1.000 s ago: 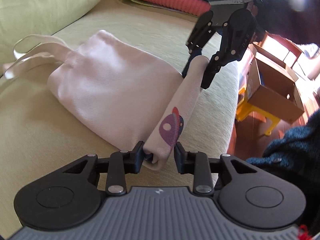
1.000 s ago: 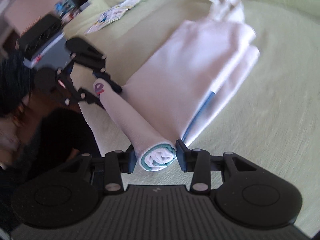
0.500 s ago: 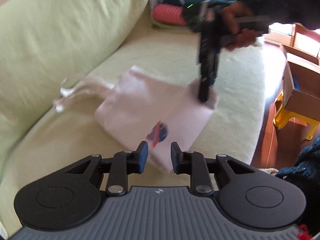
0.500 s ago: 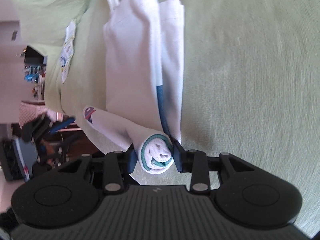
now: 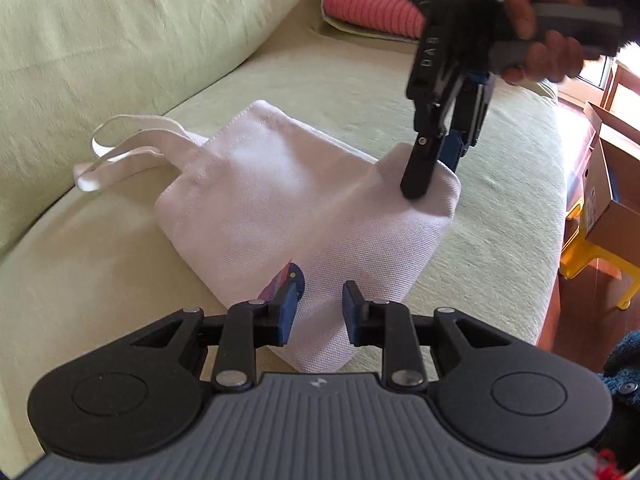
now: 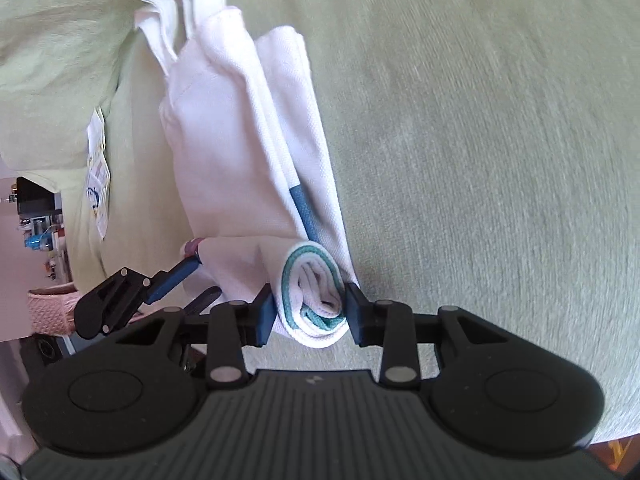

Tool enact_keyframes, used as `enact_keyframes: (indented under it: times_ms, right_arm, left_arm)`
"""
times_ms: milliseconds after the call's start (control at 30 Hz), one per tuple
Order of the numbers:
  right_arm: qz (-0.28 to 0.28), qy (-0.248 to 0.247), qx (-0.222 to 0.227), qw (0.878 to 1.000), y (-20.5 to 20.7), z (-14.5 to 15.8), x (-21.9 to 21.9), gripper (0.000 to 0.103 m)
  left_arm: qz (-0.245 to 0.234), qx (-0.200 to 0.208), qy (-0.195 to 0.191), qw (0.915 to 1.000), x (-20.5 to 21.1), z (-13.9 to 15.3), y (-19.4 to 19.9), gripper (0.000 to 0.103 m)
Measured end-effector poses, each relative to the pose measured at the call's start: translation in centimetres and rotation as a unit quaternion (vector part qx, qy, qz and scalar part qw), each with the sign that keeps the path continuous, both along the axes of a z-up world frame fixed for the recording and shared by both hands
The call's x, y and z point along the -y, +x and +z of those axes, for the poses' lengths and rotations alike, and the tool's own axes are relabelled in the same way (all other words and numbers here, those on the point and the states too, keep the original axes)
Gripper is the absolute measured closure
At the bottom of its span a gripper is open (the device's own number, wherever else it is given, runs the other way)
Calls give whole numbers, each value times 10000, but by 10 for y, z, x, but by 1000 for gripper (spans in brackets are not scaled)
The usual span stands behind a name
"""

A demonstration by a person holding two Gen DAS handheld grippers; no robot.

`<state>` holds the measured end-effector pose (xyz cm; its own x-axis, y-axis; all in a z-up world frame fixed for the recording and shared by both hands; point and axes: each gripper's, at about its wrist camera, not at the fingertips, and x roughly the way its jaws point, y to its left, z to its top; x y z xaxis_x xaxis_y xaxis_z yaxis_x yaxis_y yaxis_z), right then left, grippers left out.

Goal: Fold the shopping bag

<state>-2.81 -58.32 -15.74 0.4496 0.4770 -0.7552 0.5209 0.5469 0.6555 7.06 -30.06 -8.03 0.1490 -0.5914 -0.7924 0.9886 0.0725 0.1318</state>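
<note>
- Lying on the pale green sofa seat (image 5: 400, 92), a white canvas shopping bag (image 5: 256, 200) is recorded, partly rolled from its bottom end, close to the seat's front edge.
- Two white handles (image 5: 132, 148) are seen trailing from the bag's mouth toward the back cushion (image 5: 120, 28).
- A purple and pink printed motif (image 5: 294, 278) is noted on the rolled part, at the end nearest the left gripper (image 5: 316, 312).
- The left gripper is shown with its jaws spread, one on either side of the roll's near end; nothing is clamped, and whether the blue pads (image 5: 286, 312) touch the cloth cannot be told.
- The right gripper (image 6: 310, 310) is shown pinching the far end of the roll, where the coiled layers and a teal edge stripe (image 6: 292, 276) are exposed between its jaws.
- In the left wrist view, the right gripper (image 5: 430, 164) is seen pointing down onto the roll's far corner, held by a hand (image 5: 540, 24).
- A coral ribbed cushion (image 5: 372, 8) is listed at the far end of the seat.
- A cardboard box (image 5: 608, 184) and a yellow stool (image 5: 588, 268) are listed on the floor beyond the seat's front edge.
- Printed paper sheets (image 6: 98, 184) are noted on the seat, well apart from the bag.
</note>
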Motion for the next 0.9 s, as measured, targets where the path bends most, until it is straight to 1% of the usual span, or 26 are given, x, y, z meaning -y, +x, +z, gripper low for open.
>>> enact_keyframes:
  times_ms: [33,67,100,133,167,200,233,300,333,367,400,467,500,567,600,667,733,800,867,900]
  right_arm:
    - [-57,-225,174,9996,-5,5,-7,72]
    - [-78,-637,313,9974,-11,11,-16,64]
    - [-88,-1111,440,9928,-16,18,-27,50]
    - [-98,-1583,565,9857,-22,24,-38,47]
    - [-14,-2170,771,9731,-26,32,-55,50]
    - [101,-2787,1001,9551,-31,40,-74,61]
    - [215,-3391,1226,9325,-35,48,-93,67]
    - [635,-4188,1490,8935,-36,45,-121,76]
    - [858,-4544,1604,8720,-36,41,-134,79]
    - [1078,-4890,1715,8485,-36,38,-147,85]
    - [1296,-5224,1821,8229,-36,35,-160,89]
    - [1722,-5854,2021,7660,-35,28,-186,93]
    - [1756,-5878,2011,7637,-32,25,-188,94]
    - [1708,-5737,1930,7775,-22,21,-186,94]
    - [1663,-5598,1887,7895,-15,23,-183,94]
    - [1557,-5266,1792,8163,-1,26,-173,94]
    - [1443,-4979,1842,8351,-2,26,-157,96]
    - [1322,-4678,1916,8526,-2,27,-141,98]
    - [1306,-4590,1967,8565,1,25,-136,99]
    - [1316,-4610,1980,8550,2,23,-137,99]
  left_arm:
    - [-34,29,31,10000,1,-1,0,72]
    - [-48,37,53,10000,2,-2,0,72]
    - [-58,46,73,9999,3,-2,0,72]
    - [-68,62,87,9999,4,-3,0,72]
    - [-64,72,96,9999,5,-4,0,72]
    - [-59,82,103,9999,6,-4,0,72]
    - [-42,81,92,9999,5,-4,-1,72]
    - [4,65,78,9999,4,-4,-2,72]
    - [32,53,74,10000,4,-4,-2,72]
    - [42,76,80,9999,4,-4,-2,73]
    - [44,89,82,9999,4,-4,-3,73]
    - [85,56,77,9999,3,-3,-3,72]
    - [95,70,80,9999,3,-2,-4,72]
    - [116,98,86,9998,3,-2,-5,72]
    - [165,101,99,9998,4,-1,-6,72]
    - [463,80,166,9988,6,5,-9,72]
    - [711,69,177,9973,6,11,-14,72]
    - [859,-35,76,9963,2,13,-19,70]
    - [1039,-40,-12,9946,-1,4,-18,70]
    - [1092,-126,-113,9939,-3,2,-15,70]
